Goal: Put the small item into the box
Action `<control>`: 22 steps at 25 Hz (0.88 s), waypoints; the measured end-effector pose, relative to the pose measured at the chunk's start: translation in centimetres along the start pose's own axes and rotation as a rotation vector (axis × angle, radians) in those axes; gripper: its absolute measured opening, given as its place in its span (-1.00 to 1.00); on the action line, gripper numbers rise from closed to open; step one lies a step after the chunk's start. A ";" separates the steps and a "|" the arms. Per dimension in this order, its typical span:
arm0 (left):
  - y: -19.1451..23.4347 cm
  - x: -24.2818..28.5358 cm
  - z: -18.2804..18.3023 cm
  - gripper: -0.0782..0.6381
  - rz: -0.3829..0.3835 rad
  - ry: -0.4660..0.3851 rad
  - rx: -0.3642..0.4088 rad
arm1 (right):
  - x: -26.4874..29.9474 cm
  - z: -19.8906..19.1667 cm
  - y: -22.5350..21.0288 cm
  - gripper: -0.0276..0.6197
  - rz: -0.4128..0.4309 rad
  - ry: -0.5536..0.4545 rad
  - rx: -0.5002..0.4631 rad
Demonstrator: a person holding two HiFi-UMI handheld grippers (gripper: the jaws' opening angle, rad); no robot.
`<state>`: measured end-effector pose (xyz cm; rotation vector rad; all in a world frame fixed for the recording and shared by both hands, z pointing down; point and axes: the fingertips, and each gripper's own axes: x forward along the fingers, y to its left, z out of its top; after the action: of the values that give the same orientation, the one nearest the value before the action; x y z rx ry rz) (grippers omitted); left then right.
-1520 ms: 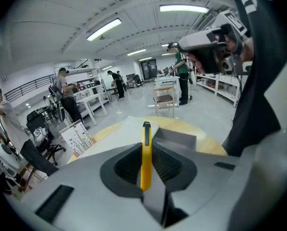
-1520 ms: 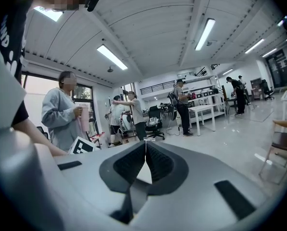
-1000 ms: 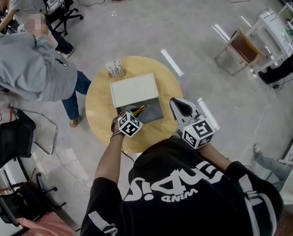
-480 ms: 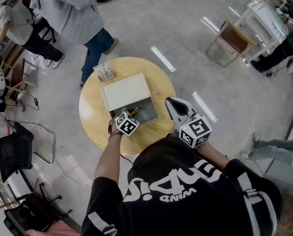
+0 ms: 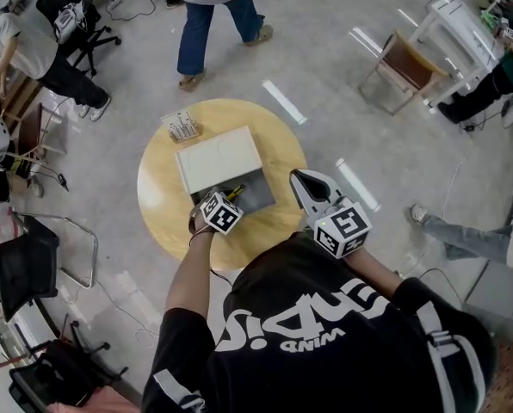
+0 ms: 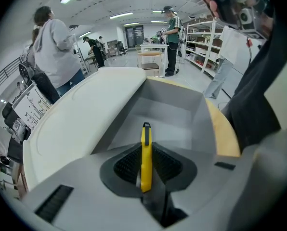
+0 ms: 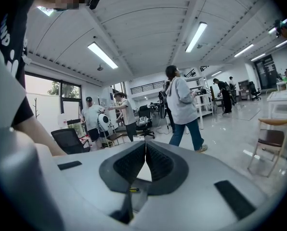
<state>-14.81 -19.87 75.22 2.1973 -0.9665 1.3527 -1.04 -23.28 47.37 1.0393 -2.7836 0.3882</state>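
Note:
A grey box [image 5: 255, 194] lies open on the round wooden table [image 5: 162, 222], its pale lid [image 5: 218, 158] swung back to the far side. My left gripper [image 5: 228, 195] hangs over the box's near left part, shut on a slim yellow item [image 5: 235, 191]. In the left gripper view the yellow item [image 6: 145, 153] stands clamped between the jaws, its black tip pointing into the grey box [image 6: 179, 114] beside the lid [image 6: 85, 114]. My right gripper [image 5: 306, 183] is shut and holds nothing, just right of the box near the table's edge; its view looks out over the room.
A small rack of items [image 5: 182, 126] sits at the table's far left edge. A person [image 5: 213, 7] walks past beyond the table. A wooden chair [image 5: 403, 71] stands at the back right, office chairs [image 5: 28, 256] to the left.
My left gripper with the yellow item has stayed over the box, barely shifting. The person in grey walked from the table's left round to its far side.

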 end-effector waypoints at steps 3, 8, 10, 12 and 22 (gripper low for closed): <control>0.1 0.1 0.0 -0.58 0.000 0.002 -0.014 | -0.1 -0.1 -0.3 -0.90 -0.005 0.001 0.003; 0.1 0.3 -0.3 -0.55 0.005 0.005 -0.038 | -0.4 -0.6 -0.3 -0.91 -0.001 -0.002 0.004; 0.1 0.1 -0.3 -0.53 0.011 0.006 -0.039 | -0.5 -0.6 -0.3 -0.90 0.001 -0.004 0.006; 0.2 -0.2 0.0 -0.51 0.021 -0.001 -0.041 | -0.6 -0.6 -0.4 -0.90 0.002 -0.003 0.006; 0.6 -3.4 1.3 -0.74 0.104 -0.098 -0.048 | -1.0 -0.6 -0.1 -0.90 0.030 -0.008 0.006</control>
<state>-15.50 -19.88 71.58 2.2230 -1.1517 1.2623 -0.25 -22.55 47.78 1.0033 -2.8096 0.3967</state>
